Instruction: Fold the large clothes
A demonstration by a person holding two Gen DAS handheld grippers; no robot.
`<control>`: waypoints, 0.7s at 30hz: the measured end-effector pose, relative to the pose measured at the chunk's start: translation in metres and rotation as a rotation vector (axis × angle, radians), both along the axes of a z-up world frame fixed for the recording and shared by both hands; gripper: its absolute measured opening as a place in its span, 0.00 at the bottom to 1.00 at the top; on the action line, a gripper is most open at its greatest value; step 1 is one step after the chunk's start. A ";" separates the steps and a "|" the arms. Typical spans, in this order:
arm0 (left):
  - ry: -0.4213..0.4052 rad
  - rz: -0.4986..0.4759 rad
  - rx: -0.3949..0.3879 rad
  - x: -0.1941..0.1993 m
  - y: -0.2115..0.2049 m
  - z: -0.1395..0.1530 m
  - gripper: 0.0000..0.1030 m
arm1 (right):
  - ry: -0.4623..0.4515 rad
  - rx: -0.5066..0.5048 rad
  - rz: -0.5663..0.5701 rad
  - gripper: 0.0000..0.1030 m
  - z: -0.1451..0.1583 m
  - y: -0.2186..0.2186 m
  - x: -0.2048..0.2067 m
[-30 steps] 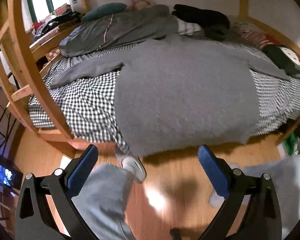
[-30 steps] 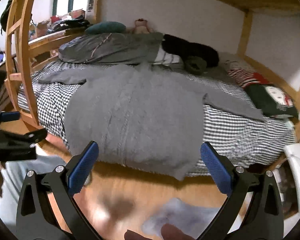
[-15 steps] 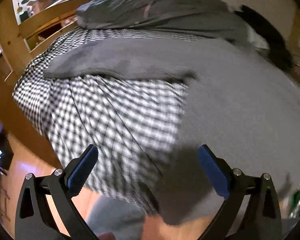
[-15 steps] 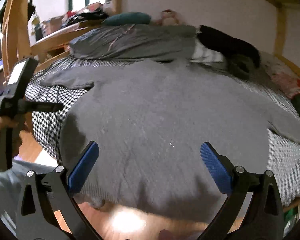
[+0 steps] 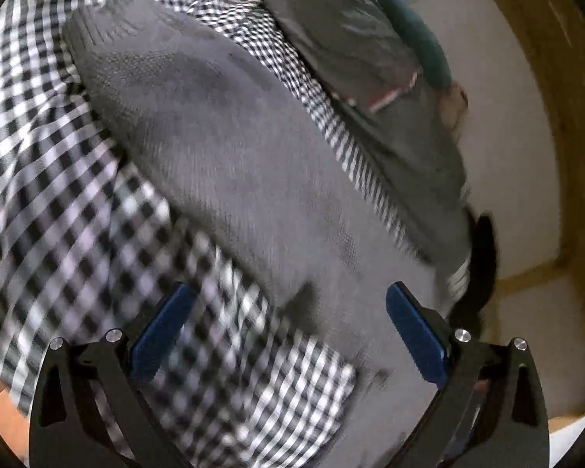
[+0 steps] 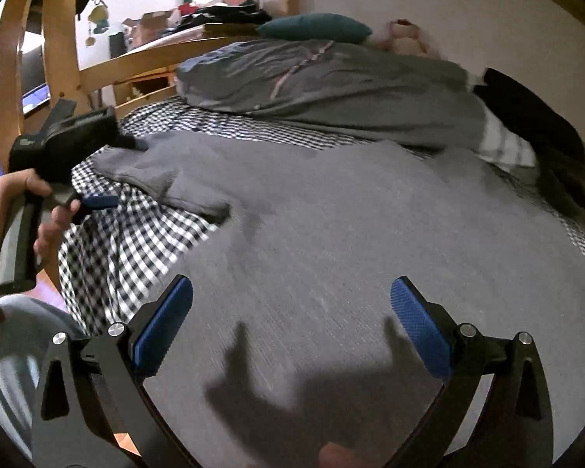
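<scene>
A large grey knit sweater (image 6: pixel 351 226) lies spread flat on the black-and-white checked bedsheet (image 6: pixel 128 241). Its left sleeve (image 5: pixel 199 136) stretches out over the sheet; the same sleeve shows in the right wrist view (image 6: pixel 167 171). My left gripper (image 5: pixel 288 331) is open and empty, hovering just above the sleeve near the armpit. It also shows in the right wrist view (image 6: pixel 101 171), held in a hand beside the sleeve's cuff. My right gripper (image 6: pixel 290 319) is open and empty over the sweater's lower body.
A grey duvet (image 6: pixel 331 82) and a teal pillow (image 6: pixel 316 27) lie at the back of the bed. Black clothes (image 6: pixel 534 124) lie at the back right. The wooden bed frame (image 6: pixel 58 31) rises at the left. My grey-trousered leg (image 6: pixel 15 335) is at lower left.
Both grippers have moved from over the floor in over the bed. The left one swung to the sweater's left sleeve and tilted; the right one came close above the sweater's body.
</scene>
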State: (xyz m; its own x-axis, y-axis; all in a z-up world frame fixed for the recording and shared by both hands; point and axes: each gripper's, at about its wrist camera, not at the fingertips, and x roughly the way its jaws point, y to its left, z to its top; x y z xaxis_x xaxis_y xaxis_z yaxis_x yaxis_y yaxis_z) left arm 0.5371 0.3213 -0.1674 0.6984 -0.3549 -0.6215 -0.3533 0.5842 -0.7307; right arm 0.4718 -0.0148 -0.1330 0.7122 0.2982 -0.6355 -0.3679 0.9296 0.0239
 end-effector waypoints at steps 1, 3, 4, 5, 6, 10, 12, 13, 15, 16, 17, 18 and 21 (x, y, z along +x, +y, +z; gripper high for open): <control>0.004 0.010 -0.021 0.005 0.005 -0.002 0.96 | 0.002 0.001 0.012 0.98 -0.001 0.005 0.005; 0.006 0.030 -0.051 0.014 0.012 -0.003 0.96 | -0.005 -0.005 0.049 0.98 -0.004 0.019 0.016; 0.004 0.037 -0.052 0.014 0.016 -0.004 0.96 | -0.015 -0.017 0.064 0.98 -0.005 0.027 0.021; 0.002 0.044 -0.050 0.018 0.018 -0.003 0.96 | -0.025 -0.026 0.082 0.98 -0.005 0.034 0.025; -0.001 0.055 -0.040 0.023 0.021 -0.001 0.96 | -0.041 -0.037 0.103 0.98 -0.006 0.042 0.029; -0.011 0.077 -0.045 0.042 0.036 0.001 0.95 | -0.167 -0.117 0.226 0.98 -0.009 0.082 0.043; -0.029 0.090 -0.035 0.050 0.042 0.005 0.94 | -0.206 -0.190 0.287 0.97 -0.013 0.102 0.048; -0.044 0.101 -0.028 0.051 0.046 0.008 0.83 | -0.239 -0.236 0.319 0.97 -0.014 0.114 0.049; -0.065 0.122 -0.007 0.054 0.055 0.015 0.60 | -0.323 -0.323 0.388 0.97 -0.017 0.137 0.046; -0.074 0.132 0.002 0.055 0.059 0.018 0.49 | -0.355 -0.361 0.404 0.97 -0.019 0.145 0.045; -0.082 0.138 0.007 0.056 0.063 0.019 0.44 | -0.391 -0.407 0.424 0.95 -0.022 0.155 0.044; -0.087 0.135 0.004 0.060 0.068 0.020 0.35 | -0.429 -0.462 0.457 0.87 -0.028 0.168 0.042; -0.114 0.129 0.000 0.066 0.078 0.024 0.22 | -0.485 -0.552 0.520 0.72 -0.040 0.201 0.040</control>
